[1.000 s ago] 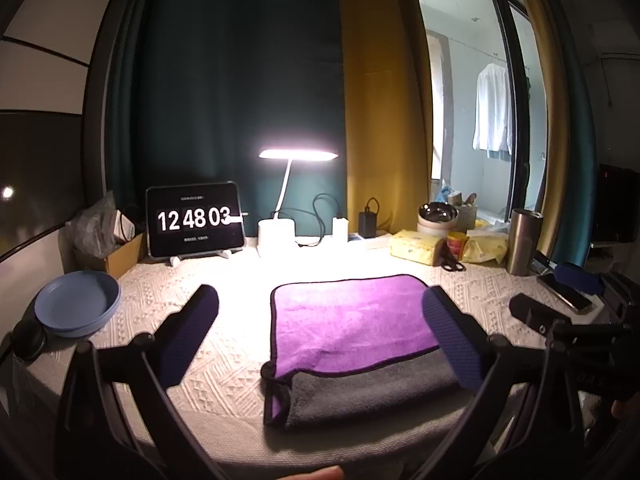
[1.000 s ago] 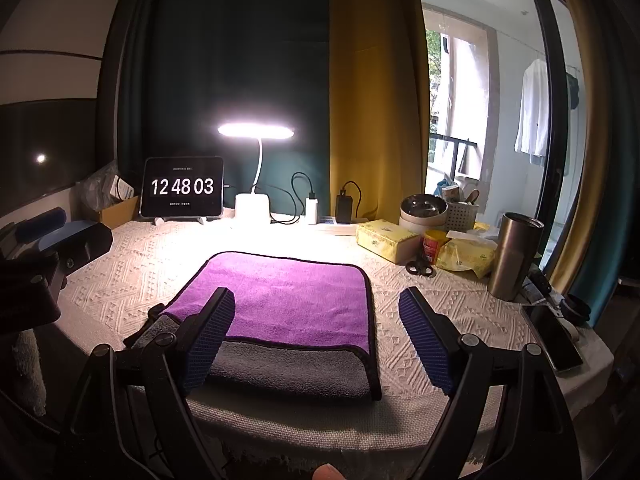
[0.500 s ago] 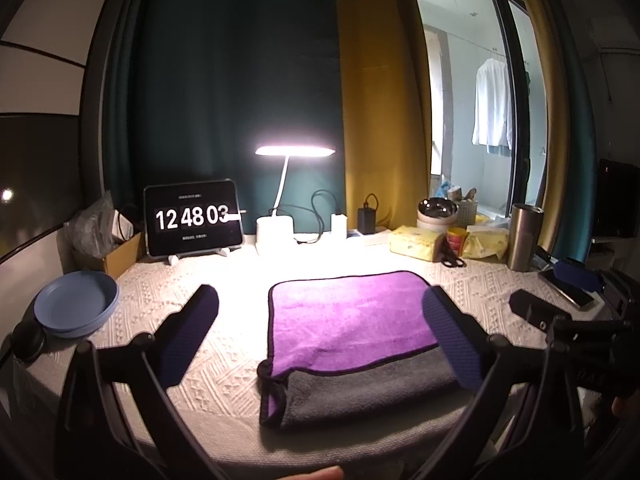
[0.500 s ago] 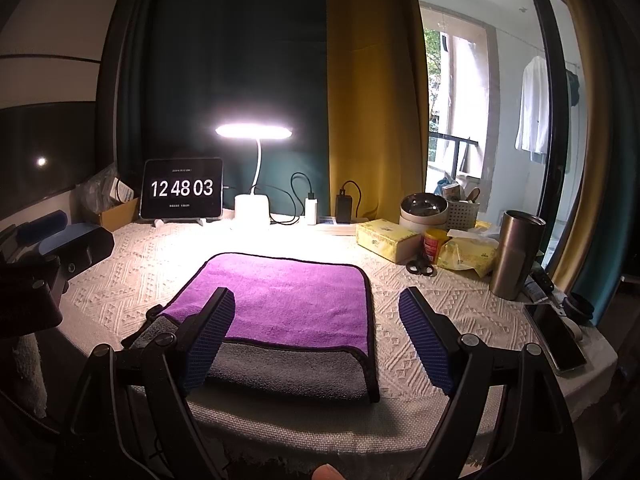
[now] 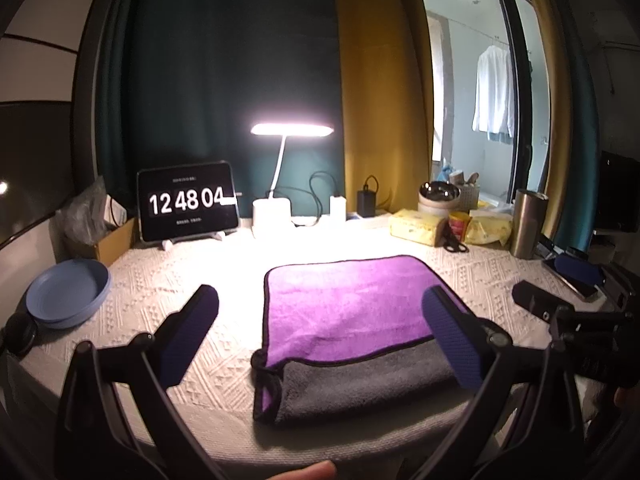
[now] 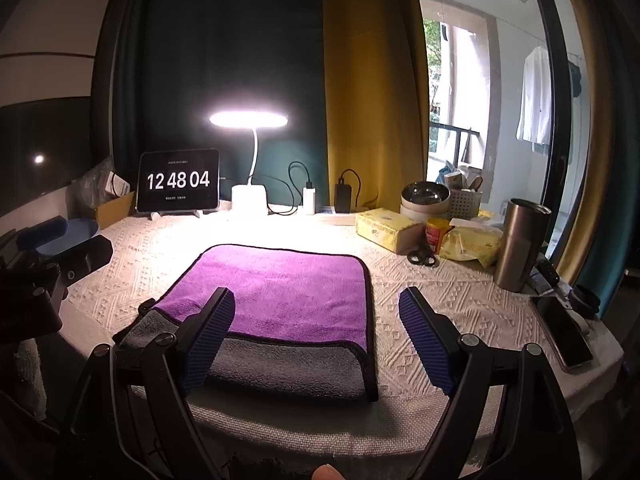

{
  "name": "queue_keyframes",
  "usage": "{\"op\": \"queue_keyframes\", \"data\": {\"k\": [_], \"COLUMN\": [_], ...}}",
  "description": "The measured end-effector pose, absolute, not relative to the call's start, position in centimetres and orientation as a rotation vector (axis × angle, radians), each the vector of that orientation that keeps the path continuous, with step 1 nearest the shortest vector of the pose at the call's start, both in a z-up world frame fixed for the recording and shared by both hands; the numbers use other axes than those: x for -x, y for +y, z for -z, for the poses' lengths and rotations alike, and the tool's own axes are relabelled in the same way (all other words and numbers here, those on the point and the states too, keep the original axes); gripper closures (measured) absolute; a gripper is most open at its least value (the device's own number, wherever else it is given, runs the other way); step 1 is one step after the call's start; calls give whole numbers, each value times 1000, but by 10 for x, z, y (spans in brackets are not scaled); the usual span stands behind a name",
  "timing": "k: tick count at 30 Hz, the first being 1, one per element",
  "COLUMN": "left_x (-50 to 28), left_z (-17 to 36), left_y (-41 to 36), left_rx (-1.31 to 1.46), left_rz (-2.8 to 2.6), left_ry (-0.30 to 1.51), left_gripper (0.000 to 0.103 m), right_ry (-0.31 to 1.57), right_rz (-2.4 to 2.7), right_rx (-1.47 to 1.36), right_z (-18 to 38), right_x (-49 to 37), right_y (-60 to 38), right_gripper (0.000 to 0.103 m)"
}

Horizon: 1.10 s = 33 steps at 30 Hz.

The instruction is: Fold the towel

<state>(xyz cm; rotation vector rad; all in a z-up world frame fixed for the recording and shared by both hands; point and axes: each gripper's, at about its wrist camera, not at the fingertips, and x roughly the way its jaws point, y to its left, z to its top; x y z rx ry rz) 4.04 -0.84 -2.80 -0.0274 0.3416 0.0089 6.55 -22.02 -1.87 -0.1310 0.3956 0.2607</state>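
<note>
A towel, purple on one face and grey on the other, lies folded on the white tablecloth near the table's front edge, seen in the left wrist view [image 5: 352, 308] and the right wrist view [image 6: 276, 296]. A purple layer lies over a grey layer that shows along the near edge. My left gripper [image 5: 320, 328] is open and empty, held above and in front of the towel's near left corner. My right gripper [image 6: 316, 332] is open and empty, above the towel's near right corner. Each gripper shows at the side of the other's view.
At the back stand a tablet clock [image 5: 186, 202], a lit desk lamp [image 5: 272, 216] and chargers. A blue plate [image 5: 66, 298] sits left. Tissue packs [image 6: 384, 228], scissors [image 6: 422, 258], a steel tumbler [image 6: 520, 250] and a phone [image 6: 562, 332] are on the right.
Both views have drifted slightly; the towel sits a little lower left in the left wrist view. Both grippers stay open and the towel has not moved. The clock went from 12:48:03 to 12:48:04.
</note>
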Motion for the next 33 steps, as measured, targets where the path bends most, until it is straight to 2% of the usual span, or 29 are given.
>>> {"op": "queue_keyframes", "data": {"k": [7,12,14,18,20,22,24,33], "left_x": [-64,-83,-89,-103,-108,-114,-116,-123], "left_z": [50,69,77,95,103,111,117,136], "left_y": [-9,-9,-8,-7,-5,-1,2,12], "left_rx": [32,45,55,62,70,81,91,105], "left_rz": [7,12,16,16,14,6,-4,-15], "left_ry": [447,526,556,625,655,688,716,799], "left_gripper": [1,2,11,18,27,32,34,46], "right_ry": [448,517,537,586,614,642,665,738], "right_rz": [-281,-286,-282,-279,-280,-277,-273,-281], "right_rx": [117,98,94,84,74,69,73,92], "right_z": [32,49,54,67,73,80,87,108], "right_x": [-85,-105,-110,-125,-132,-139,-145,-157], "right_y": [-227,-231,-234,-240,-242,-244,-245,-241], "right_gripper": [16,24,25,31,35,37,42,53]}}
